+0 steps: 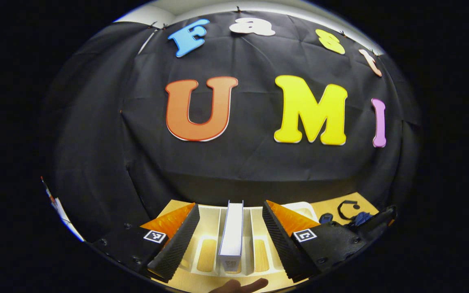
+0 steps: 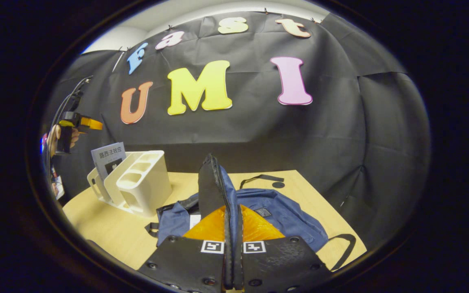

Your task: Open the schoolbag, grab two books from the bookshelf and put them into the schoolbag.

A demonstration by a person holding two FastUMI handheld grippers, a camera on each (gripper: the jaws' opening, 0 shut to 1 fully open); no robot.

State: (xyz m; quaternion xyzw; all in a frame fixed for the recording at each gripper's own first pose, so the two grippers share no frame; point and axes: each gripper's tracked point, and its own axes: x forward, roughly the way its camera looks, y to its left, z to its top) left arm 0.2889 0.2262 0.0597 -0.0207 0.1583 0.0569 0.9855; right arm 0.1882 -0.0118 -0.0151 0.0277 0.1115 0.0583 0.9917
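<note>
Left gripper view looks straight down the slots of the cream plastic bookshelf rack (image 1: pixel 208 228), and my left gripper (image 1: pixel 229 238) has its two fingers spread wide apart, one on each side of the white-covered book (image 1: pixel 233 234) that stands upright on edge in the middle slot. That book lies dead ahead of the left gripper, between the fingers but not touched by either, with its long axis running away from me along the slot and its spine end nearest the camera. I judge the next move is to push forward a little and close on the book's flat sides. In the right gripper view the rack sits well off to the left of the blue fabric schoolbag (image 2: pixel 275 211) on the pale wooden table (image 2: pixel 108 228), so my left hand is plainly the nearer one for the book. My right gripper (image 2: pixel 218 179) is pinched on the dark zippered edge of the schoolbag flap (image 2: pixel 212 183), holding it up on end; the bag itself lies flat beneath, stretching away to the right.
</note>
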